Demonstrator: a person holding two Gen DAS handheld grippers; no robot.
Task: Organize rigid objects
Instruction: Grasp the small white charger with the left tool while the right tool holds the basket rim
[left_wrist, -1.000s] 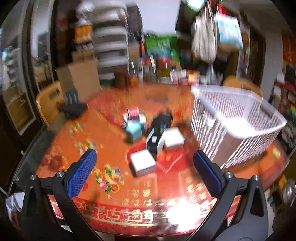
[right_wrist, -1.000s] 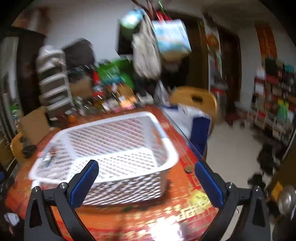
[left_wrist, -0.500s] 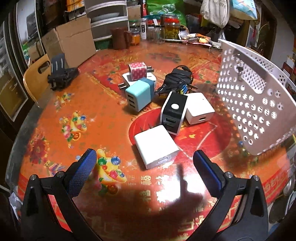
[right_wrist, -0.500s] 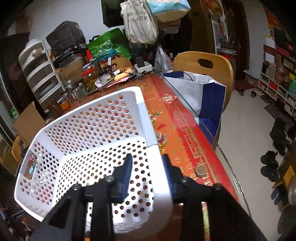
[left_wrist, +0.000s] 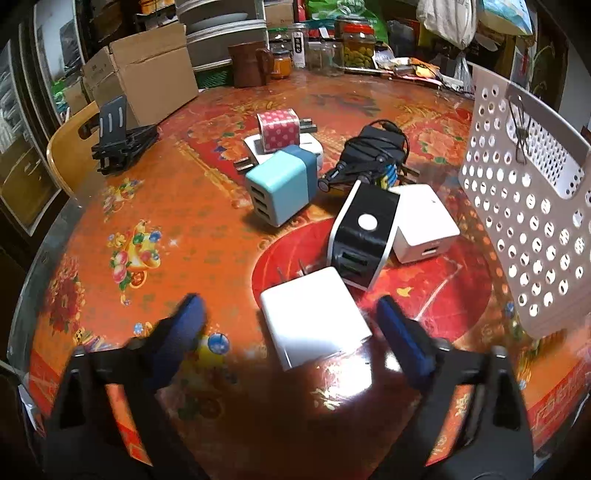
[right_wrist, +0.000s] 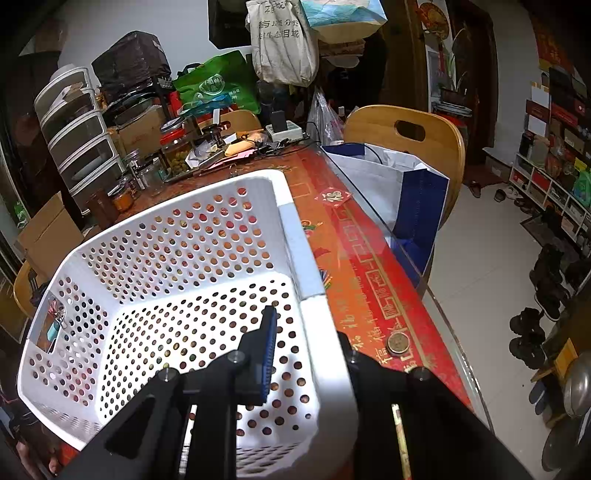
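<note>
A red paper tag (right_wrist: 335, 196) by the table's right edge bears a gold 福; the hanging tote's (right_wrist: 282, 40) print is too blurred to read.

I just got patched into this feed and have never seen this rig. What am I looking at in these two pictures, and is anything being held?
There is no robot: a person carries one hand-held gripper per hand, each with a fisheye camera looking along its fingers. The left view shows the left hand-held gripper, open, straddling a white charger on the red table. Beyond it lie a black-and-white charger, another white one, a teal one, a polka-dot one and a black adapter. The right view shows the right hand-held gripper clamped on the rim of the empty white basket.
</note>
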